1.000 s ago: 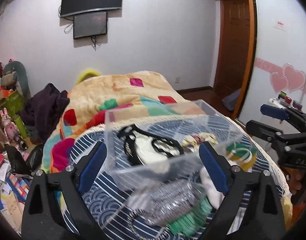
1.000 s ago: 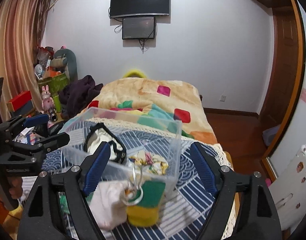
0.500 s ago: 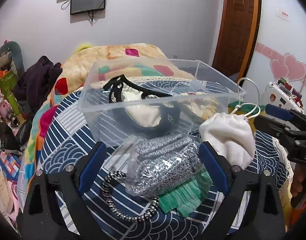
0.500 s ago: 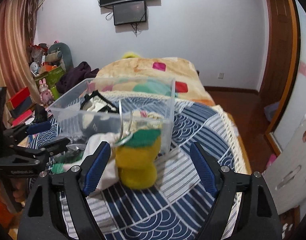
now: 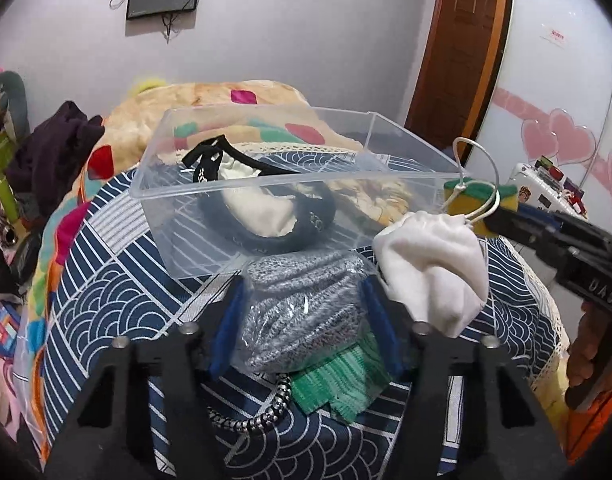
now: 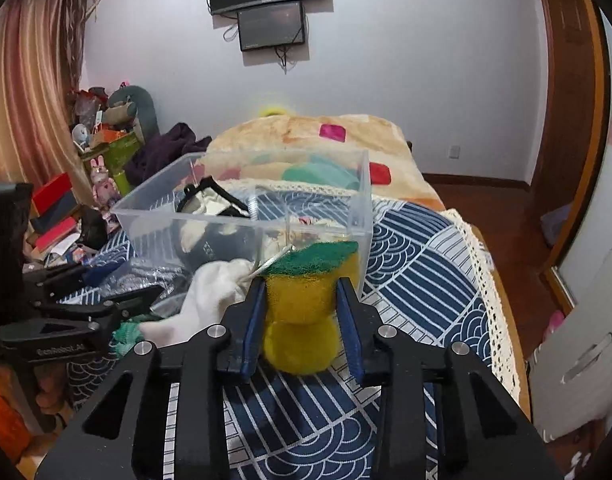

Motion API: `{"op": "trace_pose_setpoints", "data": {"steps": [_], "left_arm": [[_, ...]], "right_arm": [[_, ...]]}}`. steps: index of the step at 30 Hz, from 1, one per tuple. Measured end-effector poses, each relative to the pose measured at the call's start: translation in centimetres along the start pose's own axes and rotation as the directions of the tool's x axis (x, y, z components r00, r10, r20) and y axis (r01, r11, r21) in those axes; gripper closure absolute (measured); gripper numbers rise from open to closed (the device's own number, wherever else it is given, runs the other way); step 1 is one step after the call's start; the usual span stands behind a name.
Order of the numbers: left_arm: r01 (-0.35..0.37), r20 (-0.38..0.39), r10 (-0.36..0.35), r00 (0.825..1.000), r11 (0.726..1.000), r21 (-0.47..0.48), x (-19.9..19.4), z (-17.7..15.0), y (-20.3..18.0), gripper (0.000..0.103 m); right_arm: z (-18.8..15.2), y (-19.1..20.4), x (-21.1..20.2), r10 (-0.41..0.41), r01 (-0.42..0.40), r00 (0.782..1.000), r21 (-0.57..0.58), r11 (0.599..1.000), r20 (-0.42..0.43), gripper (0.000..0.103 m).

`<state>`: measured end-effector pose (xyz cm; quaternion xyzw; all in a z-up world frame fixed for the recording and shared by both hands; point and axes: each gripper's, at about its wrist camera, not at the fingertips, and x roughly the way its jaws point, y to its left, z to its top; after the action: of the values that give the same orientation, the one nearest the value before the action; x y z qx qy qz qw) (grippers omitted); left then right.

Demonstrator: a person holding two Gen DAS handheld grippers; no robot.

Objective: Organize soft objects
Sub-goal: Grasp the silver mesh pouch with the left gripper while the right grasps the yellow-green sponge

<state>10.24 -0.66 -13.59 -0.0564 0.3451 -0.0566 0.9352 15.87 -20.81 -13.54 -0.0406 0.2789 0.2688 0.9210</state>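
Left tool (image 5: 302, 320) clamped on bagged grey knit (image 5: 302, 304), atop green cloth (image 5: 338, 380), just in front of clear bin (image 5: 234, 192). Right tool (image 6: 300, 316) clamped on yellow sponge (image 6: 302, 296) beside bin's near corner. White drawstring pouch (image 5: 430, 264) between them, on blue patterned bedspread (image 6: 418, 264).

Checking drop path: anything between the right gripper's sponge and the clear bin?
Only the bin's own near wall. The yellow-green sponge, pinched by the right gripper, sits just outside the clear bin. It must rise over the rim; the white drawstring pouch lies beside it.
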Motion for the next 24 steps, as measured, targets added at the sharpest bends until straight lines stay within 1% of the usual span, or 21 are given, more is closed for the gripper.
{"op": "trace_pose_setpoints", "data": {"steps": [3, 6, 14, 18, 20, 24], "left_arm": [[0.007, 0.012, -0.007, 1.000, 1.000, -0.001, -0.7, 0.1, -0.1, 0.061], [0.004, 0.030, -0.004, 1.000, 1.000, -0.003, -1.5, 0.4, 0.1, 0.066], [-0.003, 0.112, 0.006, 0.994, 1.000, -0.025, -4.4, 2.1, 0.9, 0.068], [-0.009, 0.167, 0.013, 0.986, 1.000, -0.028, -5.9, 3.8, 1.3, 0.068], [-0.029, 0.200, 0.034, 0.979, 0.999, -0.025, -6.6, 4.8, 1.5, 0.068], [-0.050, 0.242, 0.054, 0.969, 0.998, -0.026, -7.1, 6.7, 1.6, 0.068]], "right_arm": [[0.3, 0.1, -0.7, 0.001, -0.001, 1.000, -0.004, 1.000, 0.025, 0.072], [0.7, 0.2, -1.5, -0.010, 0.011, 0.999, -0.008, 1.000, 0.053, 0.072], [2.3, 0.3, -3.3, -0.025, 0.026, 0.991, -0.008, 1.000, 0.132, 0.072], [3.1, 0.8, -3.8, -0.018, 0.022, 0.986, -0.021, 1.000, 0.165, 0.072], [3.8, 1.2, -3.8, -0.010, 0.017, 0.983, -0.032, 0.999, 0.182, 0.072], [5.5, 2.2, -3.0, 0.014, -0.003, 0.977, -0.049, 0.999, 0.212, 0.072]]}}
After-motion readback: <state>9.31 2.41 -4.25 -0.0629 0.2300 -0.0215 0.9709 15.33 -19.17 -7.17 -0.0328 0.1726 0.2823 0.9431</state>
